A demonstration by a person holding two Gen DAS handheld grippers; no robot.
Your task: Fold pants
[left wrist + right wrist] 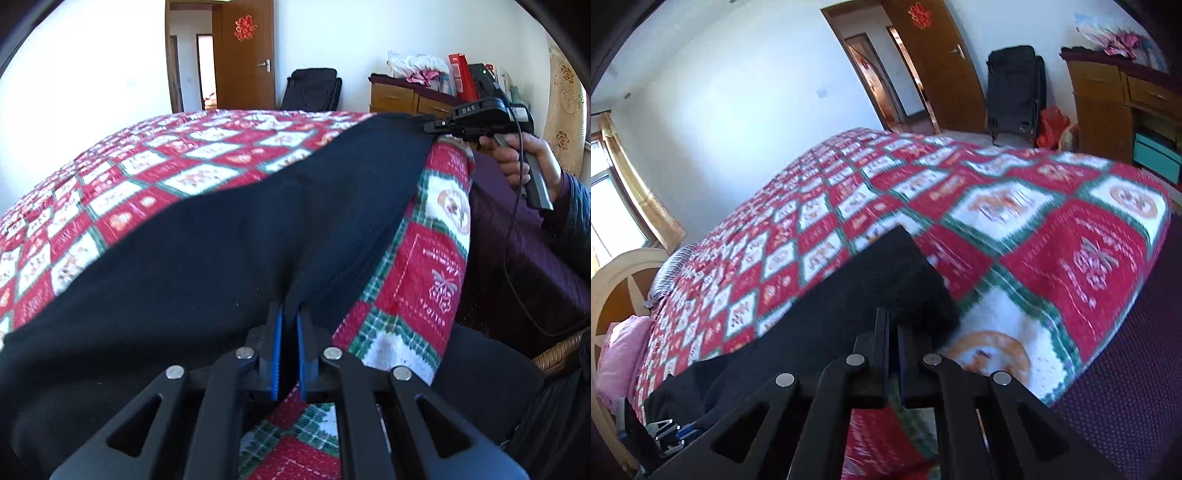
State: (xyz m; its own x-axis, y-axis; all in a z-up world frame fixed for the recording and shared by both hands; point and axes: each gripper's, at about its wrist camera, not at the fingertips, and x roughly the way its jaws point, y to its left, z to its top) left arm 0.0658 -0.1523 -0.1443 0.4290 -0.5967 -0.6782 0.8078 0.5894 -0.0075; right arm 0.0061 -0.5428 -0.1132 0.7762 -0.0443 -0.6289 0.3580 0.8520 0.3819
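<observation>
Black pants (207,251) lie along the near edge of a bed with a red, white and green patchwork quilt (147,177). My left gripper (289,314) is shut on the pants' near edge, the cloth pinched between its blue pads (277,354). My right gripper (893,328) is shut on the other end of the pants (871,280), near the quilt's corner. It shows at the far right of the left wrist view (436,127), held by a hand. The left gripper shows at the bottom left of the right wrist view (670,435).
The quilt (997,206) hangs over the bed's edge above a dark purple cover (517,258). A wooden dresser (402,96), a black suitcase (1015,88) and a wooden door (243,66) stand beyond the bed. A headboard (613,280) and pink pillow (617,354) are at the left.
</observation>
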